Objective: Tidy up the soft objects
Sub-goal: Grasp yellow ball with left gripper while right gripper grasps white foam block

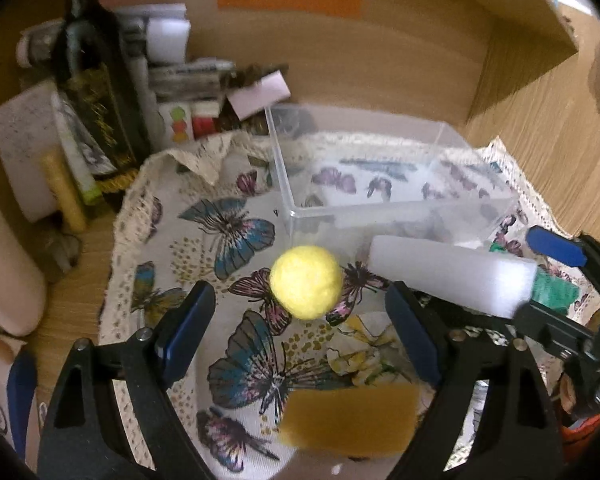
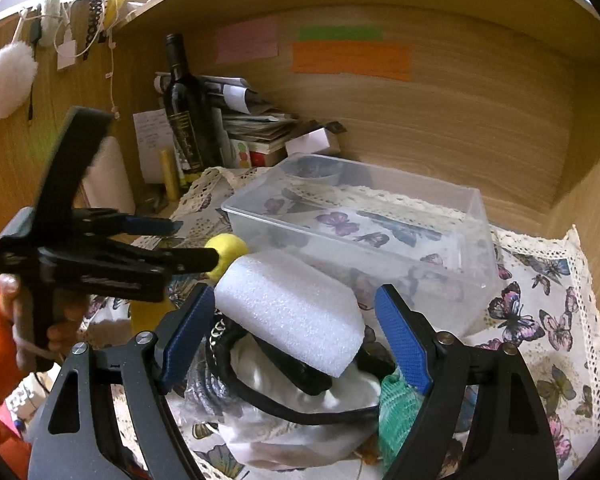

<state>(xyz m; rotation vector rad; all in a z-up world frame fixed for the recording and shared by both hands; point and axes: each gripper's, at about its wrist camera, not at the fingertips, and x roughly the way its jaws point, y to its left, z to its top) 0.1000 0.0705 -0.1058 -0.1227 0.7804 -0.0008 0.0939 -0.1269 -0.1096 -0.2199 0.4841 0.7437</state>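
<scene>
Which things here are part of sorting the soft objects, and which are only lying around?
For the job: yellow ball, white foam block, yellow sponge, clear plastic box, both open grippers: left, right.

Lying about: wine bottle, stacked papers, sticky notes.

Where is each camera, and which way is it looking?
Left wrist: sits on the left gripper, looks down at the yellow ball on the butterfly cloth; its own open fingers show.
Right wrist: sits on the right gripper, looks forward over the white foam block to the clear box; its fingers and the person's left hand show.
Shared: ball, foam, box, cloth.
</scene>
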